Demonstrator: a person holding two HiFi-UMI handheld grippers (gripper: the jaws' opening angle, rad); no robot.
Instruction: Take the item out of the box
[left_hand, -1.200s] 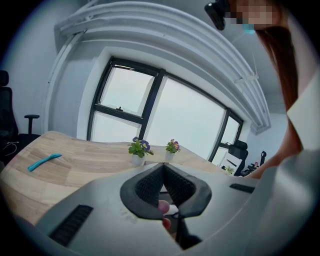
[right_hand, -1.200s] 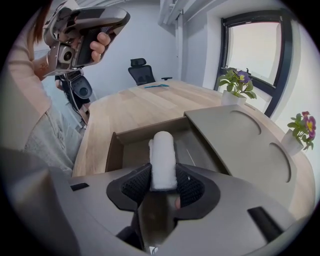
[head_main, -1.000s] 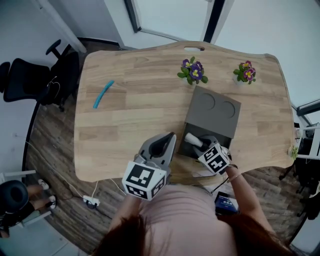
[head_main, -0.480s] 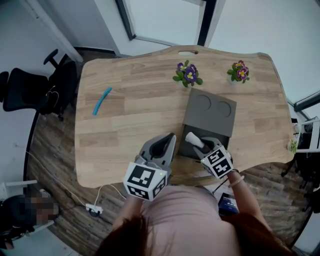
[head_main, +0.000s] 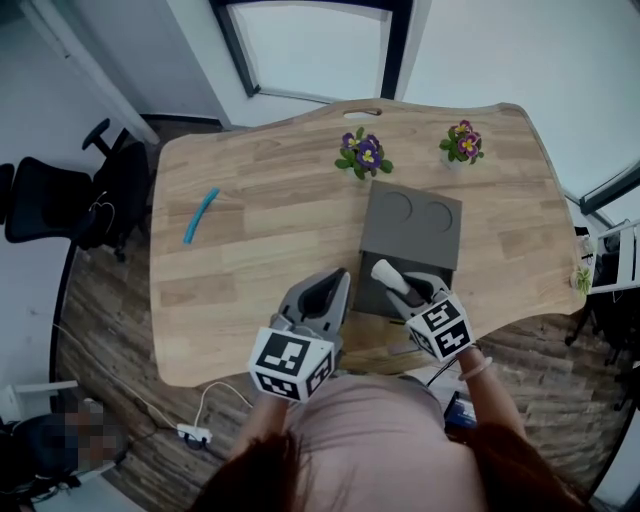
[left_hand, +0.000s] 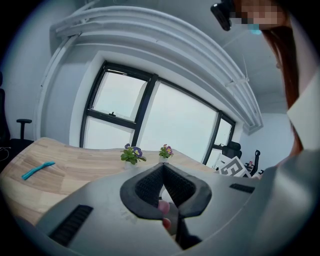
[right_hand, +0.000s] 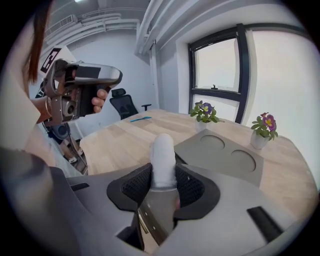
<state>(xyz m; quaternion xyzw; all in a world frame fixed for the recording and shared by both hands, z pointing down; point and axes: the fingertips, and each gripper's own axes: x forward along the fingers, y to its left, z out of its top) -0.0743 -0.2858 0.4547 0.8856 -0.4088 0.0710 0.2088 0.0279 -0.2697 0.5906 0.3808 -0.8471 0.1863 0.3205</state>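
Right gripper (head_main: 408, 288) (right_hand: 163, 181) is clenched on the white item (head_main: 388, 276) (right_hand: 163, 150), a rounded white cylinder. Both pads press its lower part and the rounded end sticks out well past the jaw tips. The item is held up over the open grey box (head_main: 372, 296), which sits directly below and just ahead of this gripper. Whether the item touches the box rim is hard to tell. The box's lid (head_main: 411, 224) (right_hand: 225, 150), with two round recesses, lies flat beyond the jaw tips. Further ahead of the jaws are two flower pots (head_main: 361, 155) (right_hand: 203, 114), well apart from the gripper. Left gripper (head_main: 338, 275) (left_hand: 162, 169) is closed with the tips together and nothing between them. It hangs over the near edge of the wooden table (head_main: 270, 200), just beside the box on the box's left side. A teal strip (head_main: 200, 214) (left_hand: 37, 170) lies far off to its front left. An office chair (head_main: 60, 195) stands past the table's left end.
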